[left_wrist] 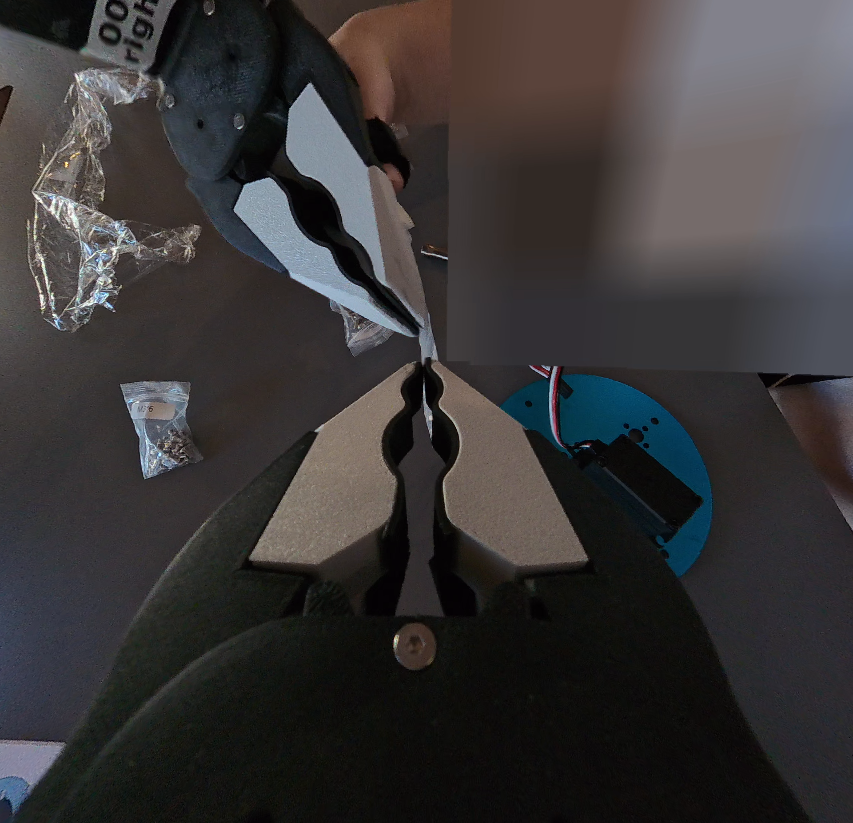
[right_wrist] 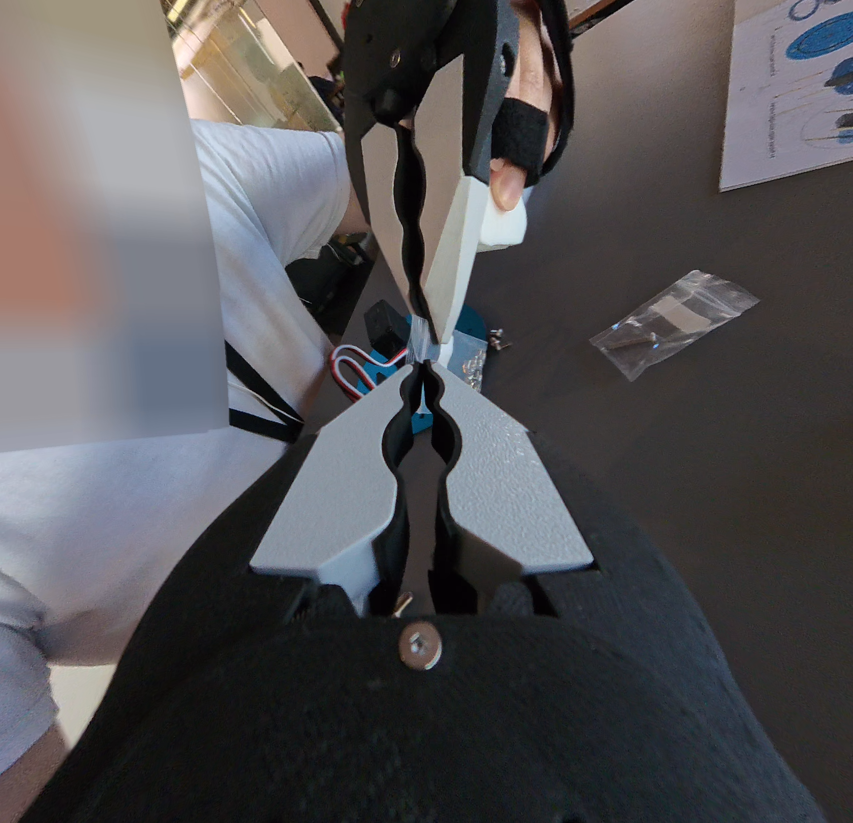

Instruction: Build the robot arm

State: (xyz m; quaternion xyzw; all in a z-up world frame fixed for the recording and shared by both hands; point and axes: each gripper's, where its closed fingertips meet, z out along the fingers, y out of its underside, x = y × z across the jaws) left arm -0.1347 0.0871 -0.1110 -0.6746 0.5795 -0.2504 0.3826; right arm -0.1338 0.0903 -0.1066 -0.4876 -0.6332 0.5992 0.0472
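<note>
A small clear plastic bag (left_wrist: 428, 339) is pinched between both pairs of tongs and held up above the dark surface (left_wrist: 231, 500). Only a thin, shiny strip of it can be seen, stretched tight from one pair of tips to the other. The left tongs (left_wrist: 423, 366) are pressed together on one edge of the bag. The right tongs (right_wrist: 423, 364) are pressed together on its other edge.

In the left wrist view, the right tongs (left_wrist: 415, 330) are seen coming down from the top left. A crumpled clear wrapper (left_wrist: 78, 228) and a little bag of screws (left_wrist: 159, 424) lie well apart on the surface. A blue round plate (left_wrist: 614, 413) with a black box (left_wrist: 646, 482) and red and white wires (left_wrist: 554, 404) lies just to the right.

In the right wrist view, the left tongs (right_wrist: 427, 334) hang down from above, held by a hand (right_wrist: 521, 136) in a black strap. Another flat clear bag (right_wrist: 674, 323) and a sheet of paper with blue shapes (right_wrist: 794, 76) are shown only here.
</note>
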